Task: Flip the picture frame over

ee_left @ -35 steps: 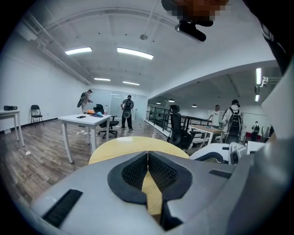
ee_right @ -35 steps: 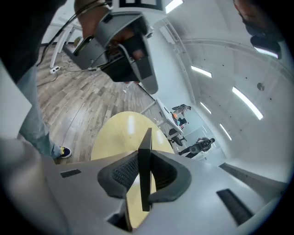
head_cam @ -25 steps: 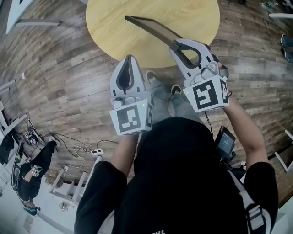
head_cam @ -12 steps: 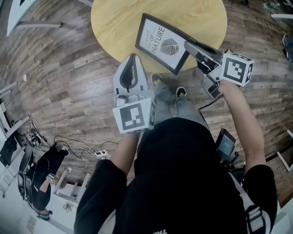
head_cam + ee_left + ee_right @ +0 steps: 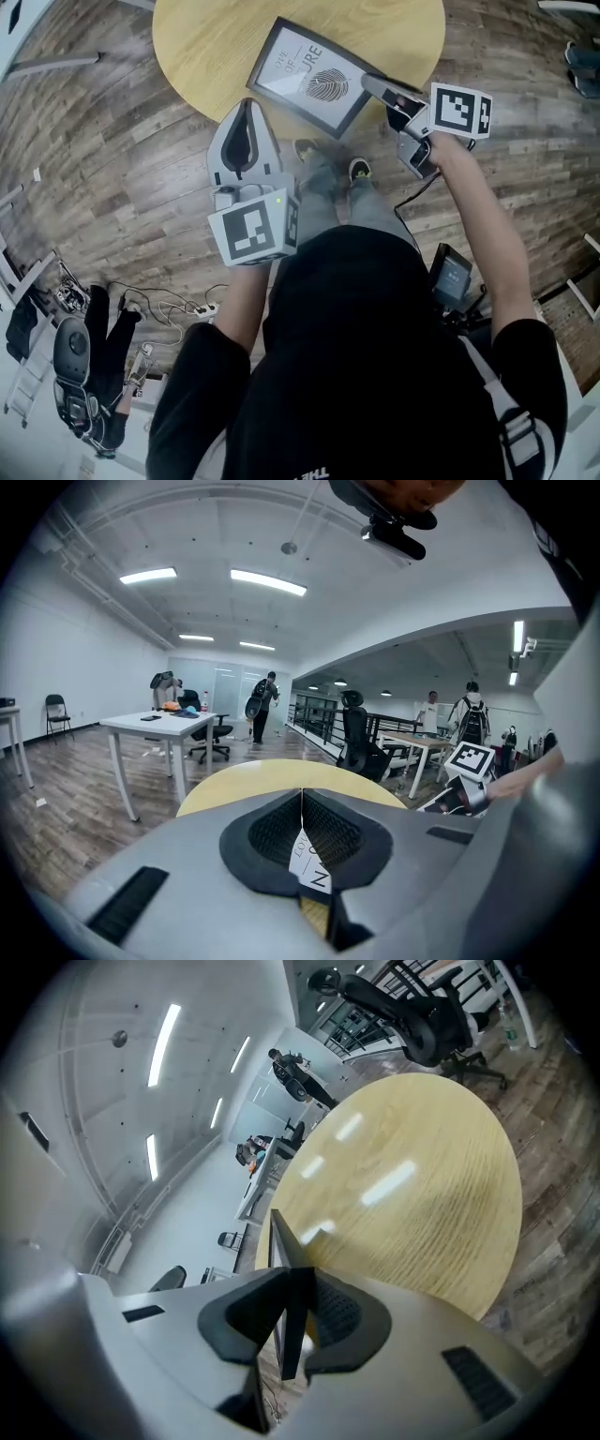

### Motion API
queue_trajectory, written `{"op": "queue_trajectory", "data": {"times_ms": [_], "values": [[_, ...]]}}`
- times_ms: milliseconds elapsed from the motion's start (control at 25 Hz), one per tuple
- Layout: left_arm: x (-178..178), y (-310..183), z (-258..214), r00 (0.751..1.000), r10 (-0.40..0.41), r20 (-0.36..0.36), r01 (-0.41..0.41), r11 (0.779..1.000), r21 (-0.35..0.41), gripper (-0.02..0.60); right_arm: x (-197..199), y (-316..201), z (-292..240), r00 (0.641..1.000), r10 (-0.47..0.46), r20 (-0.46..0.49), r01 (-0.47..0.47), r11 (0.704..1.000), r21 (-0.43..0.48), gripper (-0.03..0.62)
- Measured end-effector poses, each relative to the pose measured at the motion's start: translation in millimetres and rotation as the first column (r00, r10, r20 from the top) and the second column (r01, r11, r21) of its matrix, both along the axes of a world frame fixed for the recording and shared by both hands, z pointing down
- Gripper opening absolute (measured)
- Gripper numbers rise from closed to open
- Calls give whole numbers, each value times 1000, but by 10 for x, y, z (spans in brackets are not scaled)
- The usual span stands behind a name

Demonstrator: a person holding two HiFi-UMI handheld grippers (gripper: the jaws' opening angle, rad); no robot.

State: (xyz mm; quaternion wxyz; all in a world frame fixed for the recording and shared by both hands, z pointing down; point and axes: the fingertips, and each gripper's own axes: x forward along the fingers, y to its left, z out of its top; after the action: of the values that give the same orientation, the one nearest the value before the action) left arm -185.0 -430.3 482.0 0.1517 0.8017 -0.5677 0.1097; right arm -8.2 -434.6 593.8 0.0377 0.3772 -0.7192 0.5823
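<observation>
Picture frame [image 5: 305, 77] print side up at near rim of round table [image 5: 206, 47], right gripper [image 5: 375, 86] pinching its right edge, likely so a wrist roll turns it; left gripper [image 5: 247, 108] just beside, fingers pressed together, empty.

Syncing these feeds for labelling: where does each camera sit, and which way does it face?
Head view: on the person's head, facing steeply down at round table and picture frame; arms, torso, left gripper, right gripper show.
Left gripper view: on the left gripper, facing roughly level over the table; shut jaws show.
Right gripper view: on the right gripper, rolled sideways, along jaws clamping the frame.
All three share the table.
</observation>
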Motion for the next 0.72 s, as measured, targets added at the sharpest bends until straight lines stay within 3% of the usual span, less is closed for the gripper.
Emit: {"op": "queue_trajectory", "data": {"times_ms": [720], "values": [[26, -82, -39, 1000, 21, 4, -21, 1000, -13, 23, 57, -114, 484, 974, -55, -220, 41, 997, -69, 131]]}}
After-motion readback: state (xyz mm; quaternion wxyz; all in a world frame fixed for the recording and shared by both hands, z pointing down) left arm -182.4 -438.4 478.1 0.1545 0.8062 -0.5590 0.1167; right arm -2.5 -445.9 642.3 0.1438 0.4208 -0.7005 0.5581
